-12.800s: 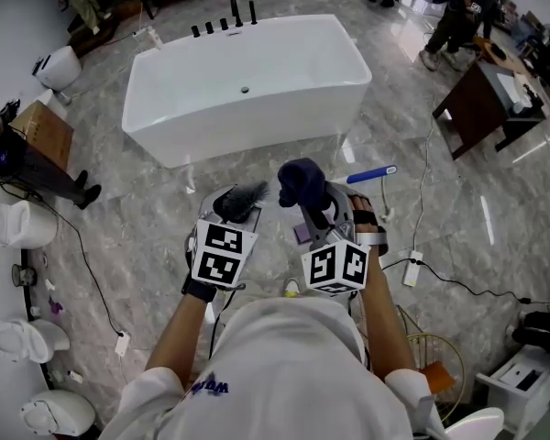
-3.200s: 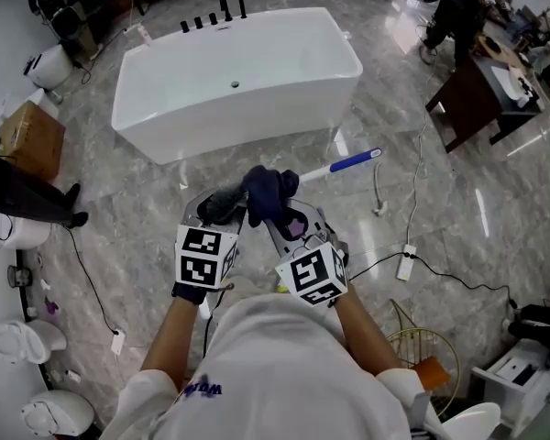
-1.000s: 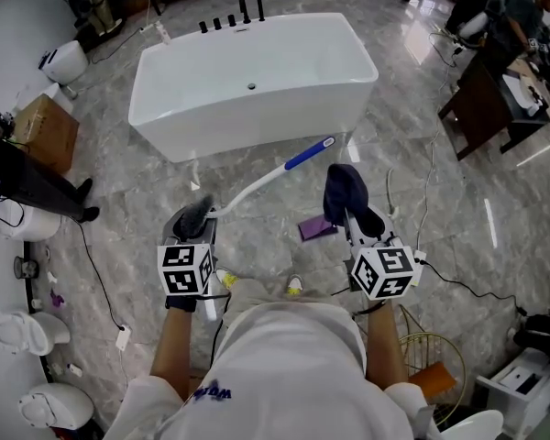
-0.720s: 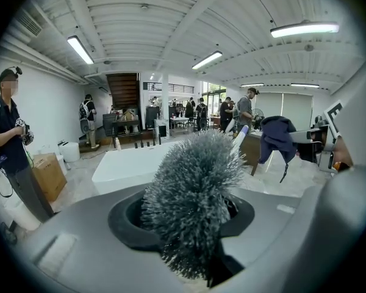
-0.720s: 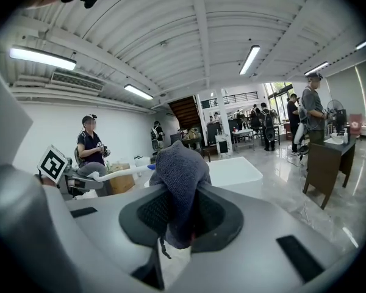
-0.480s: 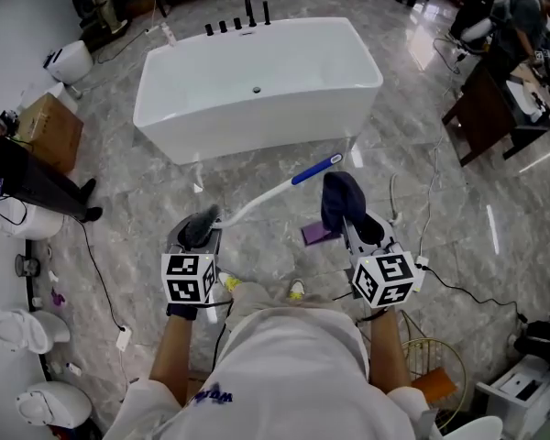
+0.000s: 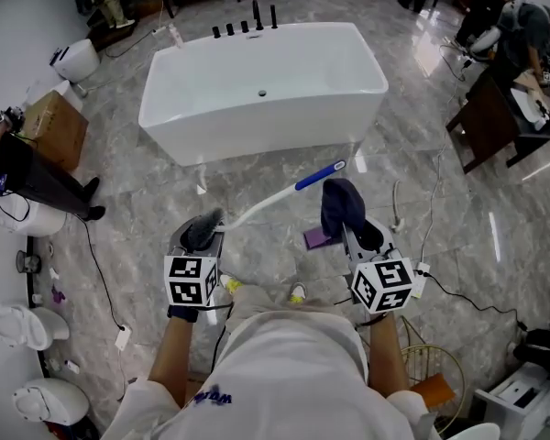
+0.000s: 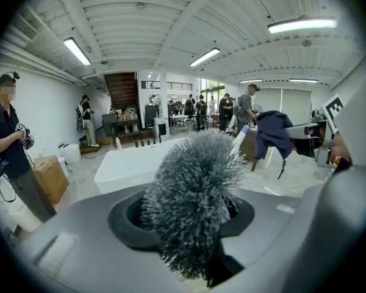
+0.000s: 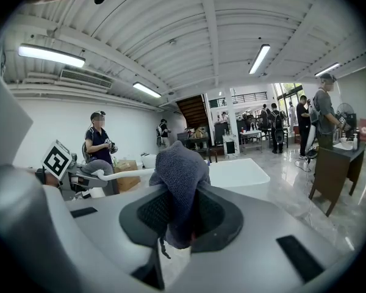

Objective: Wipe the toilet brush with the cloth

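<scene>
The toilet brush has a grey bristle head [image 7: 202,227] and a white handle with a blue tip [image 7: 321,174]. My left gripper [image 7: 200,238] is shut on the bristle head, which fills the left gripper view [image 8: 192,194] between the jaws. The handle slants up and to the right. A dark blue cloth [image 7: 342,204] hangs bunched from my right gripper [image 7: 353,232], which is shut on it [image 9: 180,182]. The cloth sits just right of the handle's blue end and apart from the bristles. In the right gripper view the brush head [image 9: 100,166] shows at the left.
A white bathtub [image 7: 261,90] stands ahead on the marble floor. A purple object [image 7: 316,238] lies on the floor between the grippers. Cables and a power strip [image 7: 420,269] run at the right, near a dark desk [image 7: 495,126]. Toilets [image 7: 18,328] and a cardboard box [image 7: 50,122] stand at the left.
About three seconds ago the cloth was against the bristle head; the right gripper has since carried it off to the right. Over the last second both grippers have hardly moved.
</scene>
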`<state>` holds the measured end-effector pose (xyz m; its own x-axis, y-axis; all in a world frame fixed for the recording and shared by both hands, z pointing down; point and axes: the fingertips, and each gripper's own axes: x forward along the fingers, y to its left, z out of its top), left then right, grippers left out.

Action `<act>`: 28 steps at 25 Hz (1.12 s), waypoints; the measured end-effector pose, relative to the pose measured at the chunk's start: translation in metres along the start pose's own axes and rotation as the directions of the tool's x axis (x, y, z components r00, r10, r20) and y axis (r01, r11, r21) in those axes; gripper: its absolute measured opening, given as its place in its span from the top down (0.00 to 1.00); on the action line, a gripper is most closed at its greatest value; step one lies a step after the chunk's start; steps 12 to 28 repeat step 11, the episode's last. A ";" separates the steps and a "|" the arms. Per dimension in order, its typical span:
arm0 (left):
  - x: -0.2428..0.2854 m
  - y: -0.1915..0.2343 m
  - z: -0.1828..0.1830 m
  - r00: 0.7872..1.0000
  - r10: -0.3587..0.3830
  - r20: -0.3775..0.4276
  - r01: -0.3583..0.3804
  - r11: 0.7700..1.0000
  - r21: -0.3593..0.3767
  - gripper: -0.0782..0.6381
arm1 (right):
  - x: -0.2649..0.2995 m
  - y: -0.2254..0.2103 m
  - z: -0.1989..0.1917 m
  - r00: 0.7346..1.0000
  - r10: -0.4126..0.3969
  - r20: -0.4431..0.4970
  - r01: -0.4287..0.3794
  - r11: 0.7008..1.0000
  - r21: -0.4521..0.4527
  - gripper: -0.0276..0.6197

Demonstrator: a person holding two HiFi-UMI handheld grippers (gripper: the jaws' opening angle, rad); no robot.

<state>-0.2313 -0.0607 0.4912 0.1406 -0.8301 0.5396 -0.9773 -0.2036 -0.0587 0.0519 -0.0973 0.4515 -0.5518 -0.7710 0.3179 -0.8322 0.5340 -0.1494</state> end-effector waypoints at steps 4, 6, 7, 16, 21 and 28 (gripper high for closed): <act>0.002 -0.002 0.002 1.000 -0.006 -0.001 0.006 1.000 0.005 0.63 | -0.001 -0.003 0.000 1.000 -0.007 0.000 0.007 1.000 0.002 0.85; 0.004 -0.005 0.003 1.000 -0.008 -0.002 0.008 1.000 0.008 0.63 | -0.002 -0.007 0.000 1.000 -0.011 0.001 0.011 1.000 0.005 0.85; 0.005 -0.006 0.003 1.000 -0.009 -0.003 0.009 1.000 0.009 0.63 | -0.003 -0.009 0.000 1.000 -0.013 0.002 0.013 1.000 0.006 0.85; 0.008 -0.010 0.004 1.000 -0.011 -0.004 0.011 1.000 0.014 0.63 | -0.005 -0.016 0.000 1.000 -0.020 0.005 0.020 1.000 0.006 0.85; 0.008 -0.010 0.004 1.000 -0.011 -0.004 0.011 1.000 0.014 0.63 | -0.005 -0.016 0.000 1.000 -0.020 0.005 0.020 1.000 0.006 0.85; 0.008 -0.010 0.004 1.000 -0.011 -0.004 0.011 1.000 0.014 0.63 | -0.005 -0.016 0.000 1.000 -0.020 0.005 0.020 1.000 0.006 0.85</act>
